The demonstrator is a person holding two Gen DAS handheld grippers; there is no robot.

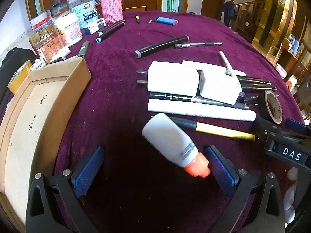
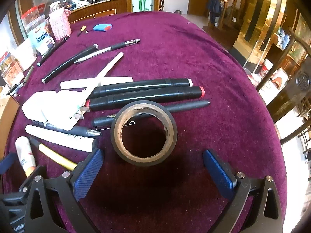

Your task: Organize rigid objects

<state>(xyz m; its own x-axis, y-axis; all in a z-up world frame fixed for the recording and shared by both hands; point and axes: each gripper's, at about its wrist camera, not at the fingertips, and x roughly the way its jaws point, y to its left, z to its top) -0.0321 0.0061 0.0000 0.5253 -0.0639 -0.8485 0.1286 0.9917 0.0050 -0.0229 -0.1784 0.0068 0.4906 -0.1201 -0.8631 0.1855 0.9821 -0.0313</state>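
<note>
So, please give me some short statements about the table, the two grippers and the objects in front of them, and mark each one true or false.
1. The left gripper is open, and the white bottle with an orange cap lies ahead of it. True.
2. The right gripper is shut on the black tape roll. False: it is open, and the roll lies on the cloth ahead of its fingers.
3. The cardboard box holds several pens. False: no pens show in the part of it in view.
4. The table is covered with a purple cloth. True.
5. The pink knitted cup lies on its side. False: it stands upright.
</note>
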